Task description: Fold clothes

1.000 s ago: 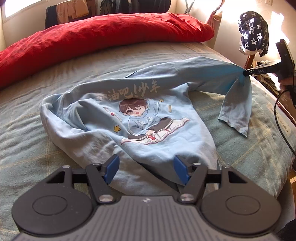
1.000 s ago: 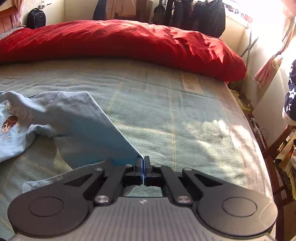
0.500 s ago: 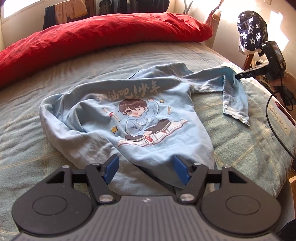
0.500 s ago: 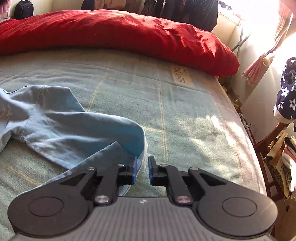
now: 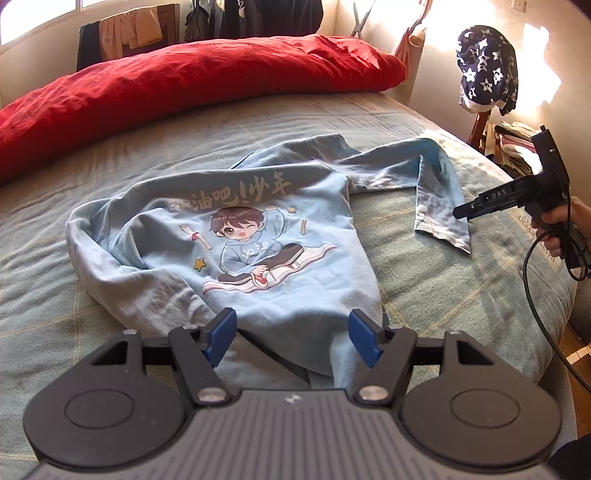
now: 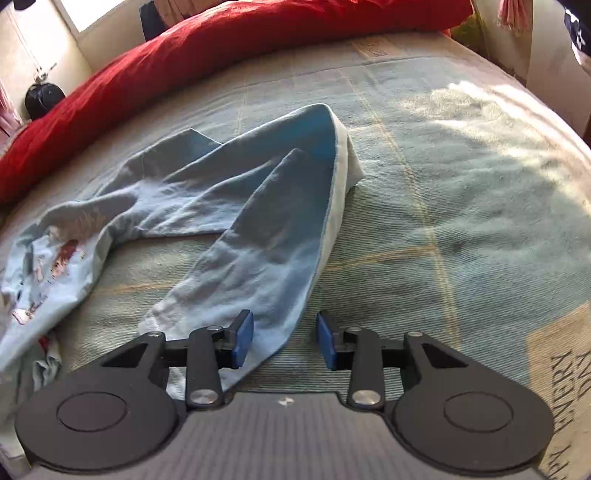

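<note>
The light-blue sweatshirt lies print-up across the middle of the bed, hem toward the near edge, collar toward the far side. On the chest there's a cartoon boy sitting on an open book, winking, with a row of tan Chinese characters arched above him — 油吧!少年 is readable, the first character lost in a crease. One sleeve runs out toward the bed's right edge and doubles back on itself, cuff pointing at the near side; the other side is bunched up in folds.

Left gripper hovers low over the hem, blue pads spread wide, nothing between them. Right gripper is parted too — the sleeve's cuff end lies just under and beside its left pad, not pinched. From the left wrist view that right gripper shows side-on at the bed's right edge, just beside the cuff, the person's hand wrapped round its handle, "DAS" printed on its body, a black cable looping down.

A long red duvet is heaped along the far edge. The bed cover carries a cream label near the right edge, letters upside down and only partly legible. A navy star-print cloth hangs over a chair beyond the bed, dark clothes against the far wall.
</note>
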`<act>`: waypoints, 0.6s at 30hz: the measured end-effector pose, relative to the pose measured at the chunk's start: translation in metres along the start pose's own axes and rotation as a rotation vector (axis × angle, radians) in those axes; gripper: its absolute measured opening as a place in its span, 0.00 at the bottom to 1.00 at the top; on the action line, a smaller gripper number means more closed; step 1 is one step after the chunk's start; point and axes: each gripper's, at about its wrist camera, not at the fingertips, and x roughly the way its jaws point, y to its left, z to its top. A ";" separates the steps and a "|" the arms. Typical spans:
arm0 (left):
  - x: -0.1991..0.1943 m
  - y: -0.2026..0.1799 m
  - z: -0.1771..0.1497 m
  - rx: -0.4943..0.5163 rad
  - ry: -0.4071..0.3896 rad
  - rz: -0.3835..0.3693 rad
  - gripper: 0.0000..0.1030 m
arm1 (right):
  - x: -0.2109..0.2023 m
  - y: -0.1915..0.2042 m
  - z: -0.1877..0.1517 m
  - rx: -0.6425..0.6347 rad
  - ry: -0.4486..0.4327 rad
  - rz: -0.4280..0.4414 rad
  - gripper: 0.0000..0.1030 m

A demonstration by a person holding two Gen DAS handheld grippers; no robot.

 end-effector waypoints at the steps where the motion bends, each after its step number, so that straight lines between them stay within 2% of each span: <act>1: -0.001 -0.002 0.000 0.002 -0.001 -0.001 0.69 | 0.000 0.001 -0.001 0.020 0.001 0.031 0.41; 4: -0.003 -0.007 0.000 0.011 -0.002 -0.004 0.69 | 0.002 0.009 -0.004 0.024 -0.004 0.058 0.42; 6: -0.004 -0.010 0.000 0.015 -0.001 -0.005 0.69 | 0.001 0.012 -0.005 0.006 -0.015 0.056 0.38; 8: -0.005 -0.013 -0.001 0.020 0.000 -0.007 0.69 | -0.002 0.015 -0.006 -0.040 -0.021 0.023 0.02; 12: -0.005 -0.018 -0.001 0.029 0.002 -0.011 0.69 | -0.013 0.012 -0.003 -0.125 -0.039 -0.047 0.01; 18: 0.000 -0.021 0.001 0.035 0.013 -0.010 0.69 | -0.037 -0.008 0.016 -0.222 -0.076 -0.219 0.01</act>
